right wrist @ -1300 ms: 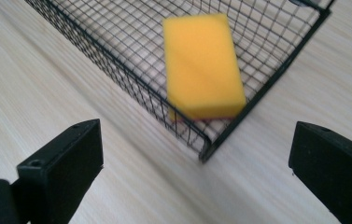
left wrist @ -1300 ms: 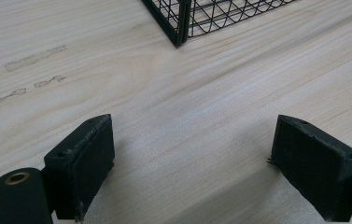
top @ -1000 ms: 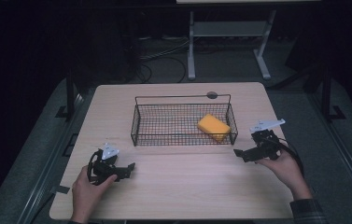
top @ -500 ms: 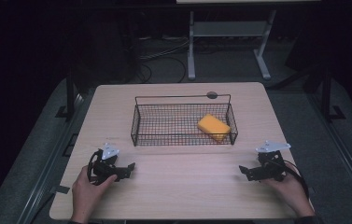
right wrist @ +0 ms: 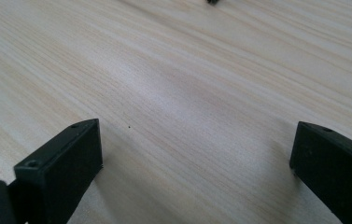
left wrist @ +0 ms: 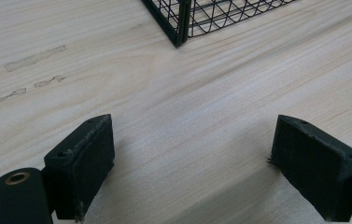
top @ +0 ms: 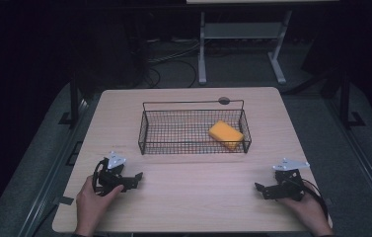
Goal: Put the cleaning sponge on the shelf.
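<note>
A yellow sponge (top: 226, 134) lies inside the black wire basket (top: 146, 134), toward its right end. My left gripper (top: 135, 177) rests low on the table at the front left, held by a hand, jaws wide apart with bare wood between them (left wrist: 192, 154). The basket's near corner (left wrist: 180, 21) stands just ahead of it. My right gripper (top: 259, 188) sits near the front right of the table, also open, with only wood between its jaws (right wrist: 194, 163).
The light wooden table (top: 188, 197) carries a small dark round disc (top: 224, 100) behind the basket. Beyond the table are a white stand (top: 238, 34), cables on the floor and dark metal frames at both sides.
My right gripper has drawn back from beside the basket's right end toward the table's front right edge. The left gripper has stayed in place.
</note>
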`<state>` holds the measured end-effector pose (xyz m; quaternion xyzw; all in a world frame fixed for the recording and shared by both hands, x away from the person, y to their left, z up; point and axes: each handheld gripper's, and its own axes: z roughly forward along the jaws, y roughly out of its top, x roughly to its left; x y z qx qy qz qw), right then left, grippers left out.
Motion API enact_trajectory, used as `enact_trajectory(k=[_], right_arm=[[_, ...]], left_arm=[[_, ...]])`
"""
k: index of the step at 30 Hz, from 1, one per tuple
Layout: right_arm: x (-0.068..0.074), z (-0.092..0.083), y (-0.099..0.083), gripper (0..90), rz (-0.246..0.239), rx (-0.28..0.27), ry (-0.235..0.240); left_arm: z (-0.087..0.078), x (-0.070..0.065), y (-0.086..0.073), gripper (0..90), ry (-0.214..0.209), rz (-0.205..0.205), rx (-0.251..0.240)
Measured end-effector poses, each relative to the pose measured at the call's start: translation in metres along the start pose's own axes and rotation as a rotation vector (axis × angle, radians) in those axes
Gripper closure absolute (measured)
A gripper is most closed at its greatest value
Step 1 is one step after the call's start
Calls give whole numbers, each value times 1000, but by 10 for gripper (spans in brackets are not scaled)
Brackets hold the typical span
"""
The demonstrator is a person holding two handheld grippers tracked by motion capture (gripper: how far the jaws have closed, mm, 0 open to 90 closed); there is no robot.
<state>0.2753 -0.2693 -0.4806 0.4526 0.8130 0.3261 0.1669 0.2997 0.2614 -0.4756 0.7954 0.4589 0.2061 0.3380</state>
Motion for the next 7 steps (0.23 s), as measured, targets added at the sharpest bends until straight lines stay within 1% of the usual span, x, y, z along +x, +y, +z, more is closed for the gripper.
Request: enact_trajectory(k=[3, 7], right_arm=[[0, 0, -4, 18, 4, -30, 2], [0, 0, -4, 18, 6, -29, 1]], left_arm=[[0, 0, 0, 125, 0, 0, 0], [0, 0, 0, 125, 0, -1, 0]])
